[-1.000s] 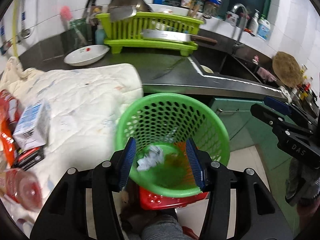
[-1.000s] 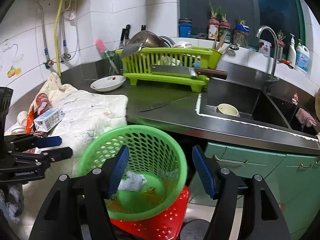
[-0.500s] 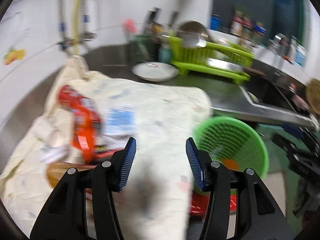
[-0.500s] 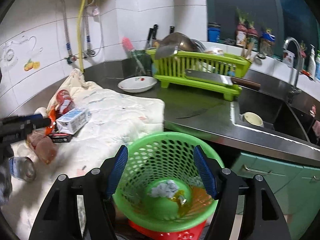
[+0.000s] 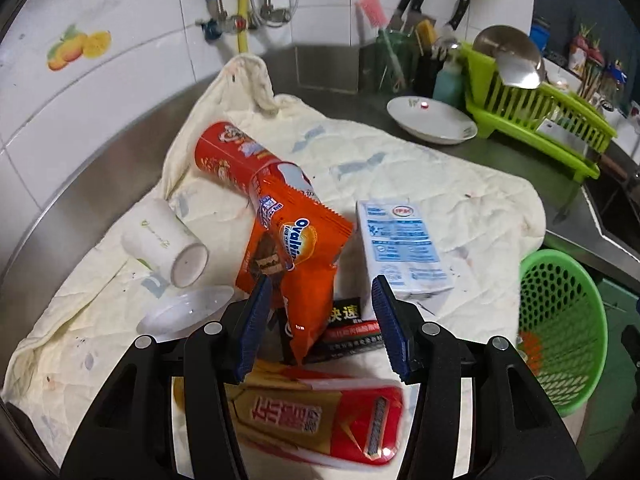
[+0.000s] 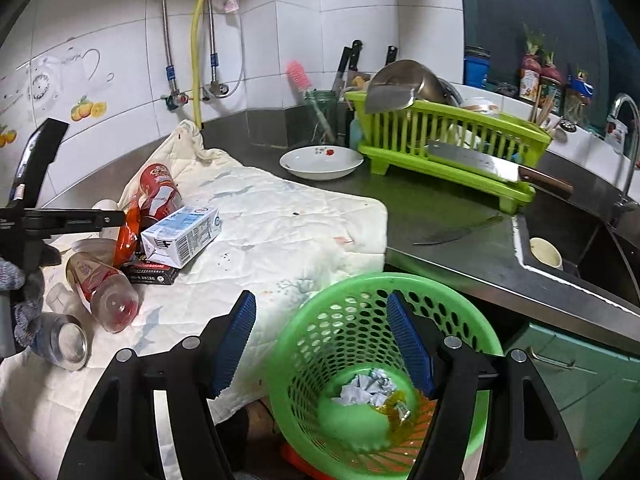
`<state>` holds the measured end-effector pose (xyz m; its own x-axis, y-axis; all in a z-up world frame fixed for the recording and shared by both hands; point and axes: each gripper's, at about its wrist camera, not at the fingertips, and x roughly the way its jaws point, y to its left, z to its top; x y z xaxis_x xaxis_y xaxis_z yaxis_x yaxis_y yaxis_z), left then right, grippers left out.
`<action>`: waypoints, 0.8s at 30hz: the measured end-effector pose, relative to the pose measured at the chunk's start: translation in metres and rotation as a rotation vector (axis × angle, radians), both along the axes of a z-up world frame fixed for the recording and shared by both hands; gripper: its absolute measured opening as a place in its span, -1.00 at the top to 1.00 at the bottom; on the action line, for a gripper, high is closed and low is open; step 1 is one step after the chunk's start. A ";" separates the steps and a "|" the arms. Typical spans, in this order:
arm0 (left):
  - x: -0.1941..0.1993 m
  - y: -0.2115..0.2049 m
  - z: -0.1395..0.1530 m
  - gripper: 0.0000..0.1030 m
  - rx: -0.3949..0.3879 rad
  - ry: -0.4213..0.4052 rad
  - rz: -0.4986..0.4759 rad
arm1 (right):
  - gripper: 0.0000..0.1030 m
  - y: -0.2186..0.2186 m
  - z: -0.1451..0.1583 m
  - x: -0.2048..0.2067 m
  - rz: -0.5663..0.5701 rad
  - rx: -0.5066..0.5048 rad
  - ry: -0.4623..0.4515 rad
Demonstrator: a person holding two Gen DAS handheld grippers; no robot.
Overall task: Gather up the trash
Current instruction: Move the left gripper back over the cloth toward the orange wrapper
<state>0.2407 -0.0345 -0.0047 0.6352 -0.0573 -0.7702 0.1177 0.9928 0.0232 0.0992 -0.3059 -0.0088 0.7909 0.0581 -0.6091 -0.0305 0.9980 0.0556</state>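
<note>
My left gripper (image 5: pixel 320 320) is open and empty, hovering over a pile of trash on a white cloth (image 5: pixel 440 184). Between and just beyond its fingers lies an orange Ovaltine wrapper (image 5: pixel 296 256). Around it are a white-blue milk carton (image 5: pixel 400 244), a red chips can (image 5: pixel 240 160), a paper cup (image 5: pixel 164 240), a black box (image 5: pixel 352 332) and a red-labelled plastic bottle (image 5: pixel 312 420). My right gripper (image 6: pixel 320 340) is open and empty above the green basket (image 6: pixel 472 344), which holds crumpled paper (image 6: pixel 366 388) and a yellow wrapper (image 6: pixel 396 406).
A white bowl (image 6: pixel 320 162), a green dish rack (image 6: pixel 448 148) with a cleaver (image 6: pixel 480 164), a knife (image 6: pixel 452 232) on the counter and the sink (image 6: pixel 560 240) lie further back. A clear lid (image 5: pixel 188 308) lies on the cloth, and a glass jar (image 6: pixel 64 344) at its edge.
My left gripper has swung left from above the basket to over the trash pile on the cloth. My right gripper has shifted slightly and stays over the basket.
</note>
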 end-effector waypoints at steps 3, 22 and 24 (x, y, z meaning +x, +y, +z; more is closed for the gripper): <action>0.008 0.003 -0.008 -0.01 -0.015 0.030 0.003 | -0.27 0.004 -0.004 0.008 0.009 0.002 0.010; 0.025 0.007 -0.011 0.89 0.018 0.020 0.022 | -0.27 0.023 -0.018 0.037 0.047 0.006 0.059; 0.020 0.009 -0.006 0.91 0.032 0.002 0.026 | -0.27 0.029 -0.016 0.037 0.059 0.000 0.058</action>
